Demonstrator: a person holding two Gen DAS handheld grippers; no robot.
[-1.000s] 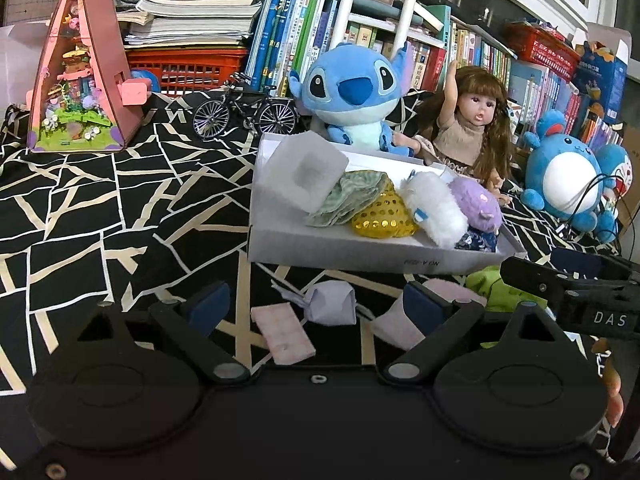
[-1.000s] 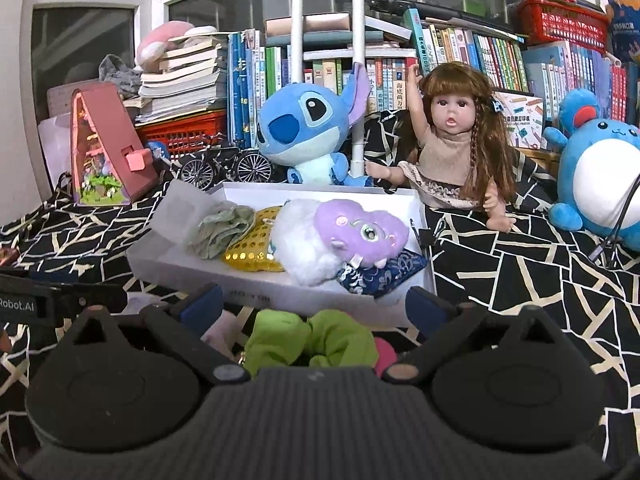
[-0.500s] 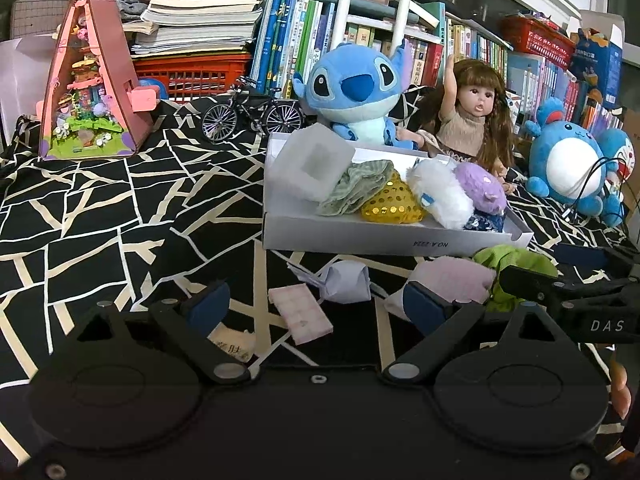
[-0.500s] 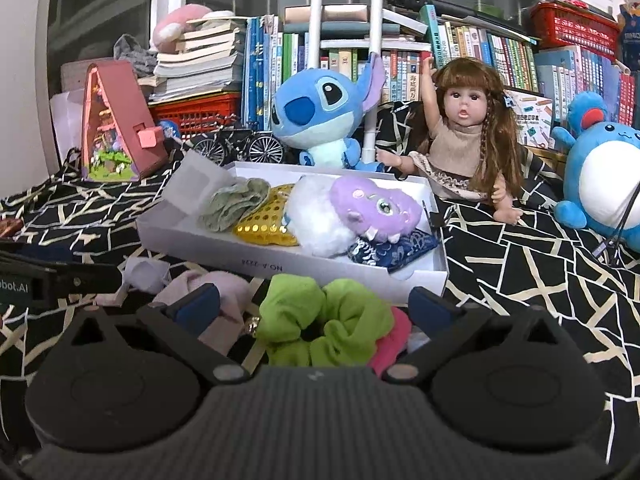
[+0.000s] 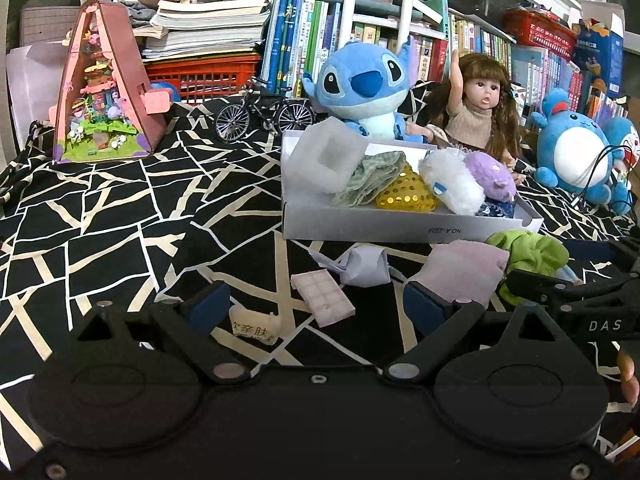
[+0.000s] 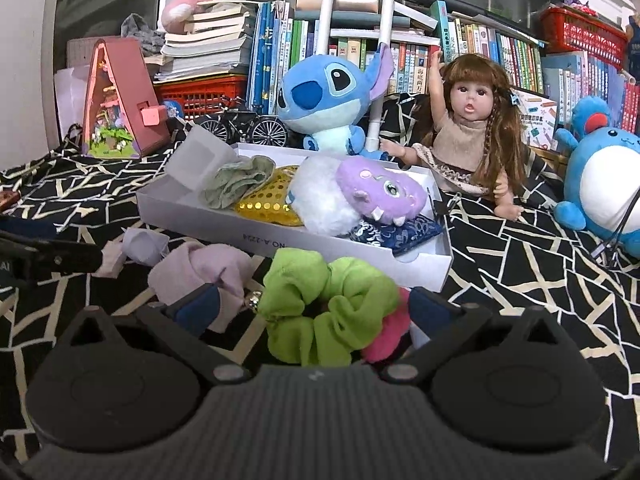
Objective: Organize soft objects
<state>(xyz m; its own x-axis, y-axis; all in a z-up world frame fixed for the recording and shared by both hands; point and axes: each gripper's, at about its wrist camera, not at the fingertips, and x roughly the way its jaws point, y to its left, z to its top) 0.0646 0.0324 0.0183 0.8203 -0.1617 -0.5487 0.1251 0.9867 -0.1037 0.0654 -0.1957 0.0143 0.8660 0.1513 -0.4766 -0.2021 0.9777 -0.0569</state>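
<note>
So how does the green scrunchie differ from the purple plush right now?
The green scrunchie lies on the black patterned cloth outside the white box, between the open fingers of the right claw; the purple plush already sits inside that box. The scrunchie is a ruffled fabric ring, bright green; the plush is a rounded, fuzzy lilac creature with an eye and teeth. Both look soft and small.
</note>
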